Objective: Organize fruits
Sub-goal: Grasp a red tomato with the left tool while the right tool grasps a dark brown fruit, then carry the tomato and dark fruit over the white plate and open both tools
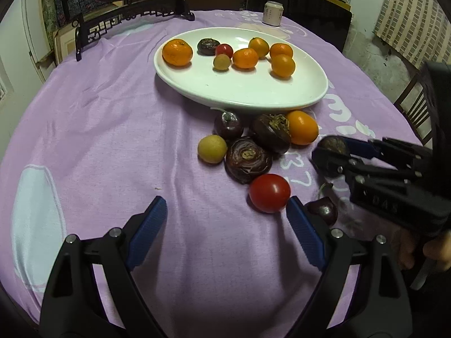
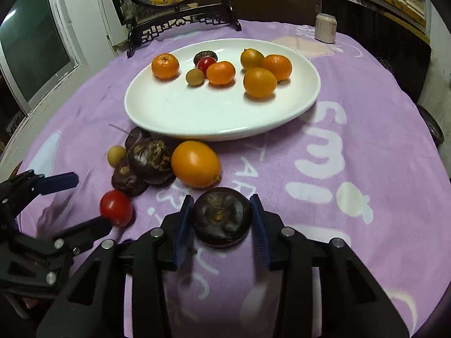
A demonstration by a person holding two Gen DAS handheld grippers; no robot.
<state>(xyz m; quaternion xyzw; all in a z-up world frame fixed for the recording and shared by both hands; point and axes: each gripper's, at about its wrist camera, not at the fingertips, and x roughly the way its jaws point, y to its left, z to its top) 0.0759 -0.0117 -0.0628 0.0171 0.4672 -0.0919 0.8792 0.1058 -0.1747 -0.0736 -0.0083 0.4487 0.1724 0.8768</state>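
Two right fingers [image 2: 258, 219] pinch a wrinkled, flattish dark fruit [image 2: 221, 219]; left gripper [image 1: 225, 219] (ribbed blue pads) gapes wide

left gripper [image 1: 225, 219] — jaws spread wide, low over table | right gripper [image 2: 222, 217] — jaws clamped, holding

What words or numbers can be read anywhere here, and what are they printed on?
"EMI", large white letters on the purple tablecloth.
"37", white digits on the same cloth, seen from the left wrist view.
Smaller white lettering below "EMI": partly hidden, unreadable.
Print on the can: too small.
Embossed mark on the right gripper: blurred.
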